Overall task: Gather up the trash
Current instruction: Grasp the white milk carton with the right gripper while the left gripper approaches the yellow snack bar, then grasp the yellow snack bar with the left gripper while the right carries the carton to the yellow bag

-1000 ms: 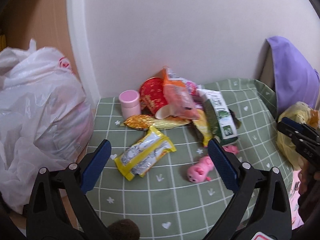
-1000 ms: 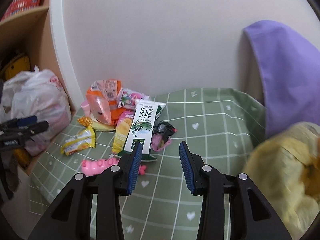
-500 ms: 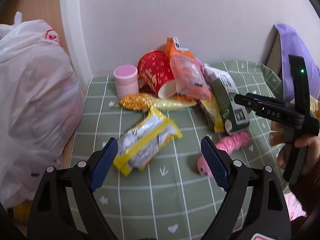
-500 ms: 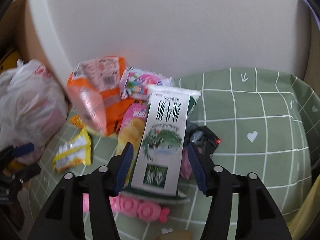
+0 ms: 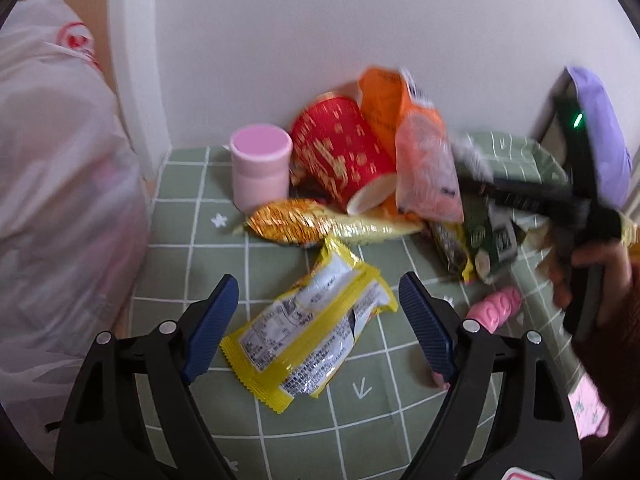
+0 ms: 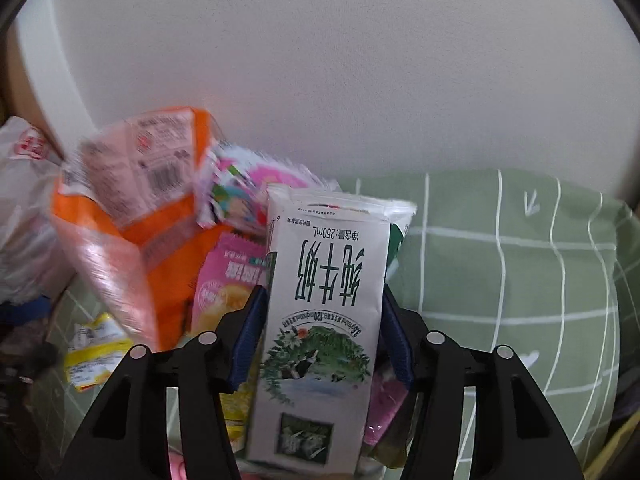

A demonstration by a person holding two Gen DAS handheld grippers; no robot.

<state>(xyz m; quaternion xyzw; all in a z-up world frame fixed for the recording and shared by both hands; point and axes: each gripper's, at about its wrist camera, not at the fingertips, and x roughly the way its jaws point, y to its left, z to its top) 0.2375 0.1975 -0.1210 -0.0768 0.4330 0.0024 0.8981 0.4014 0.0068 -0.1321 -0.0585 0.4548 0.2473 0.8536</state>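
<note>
Seen from the left wrist, the left gripper (image 5: 316,320) hangs with fingers spread wide either side of a yellow snack wrapper (image 5: 310,332) lying on the green checked cloth (image 5: 180,240), in front of a pink jar (image 5: 261,166), a tipped red paper cup (image 5: 344,156) and an orange bag (image 5: 416,148). From the right wrist, the right gripper (image 6: 320,336) has its blue pads against both sides of a milk carton (image 6: 324,320) atop the litter pile, apparently clamped on it, though blur leaves the contact uncertain

I count one milk carton (image 6: 324,320), one red cup (image 5: 344,152), one pink jar (image 5: 261,166), two yellow wrappers (image 5: 316,332), one orange bag (image 5: 416,148), one white bag (image 5: 52,184).
</note>
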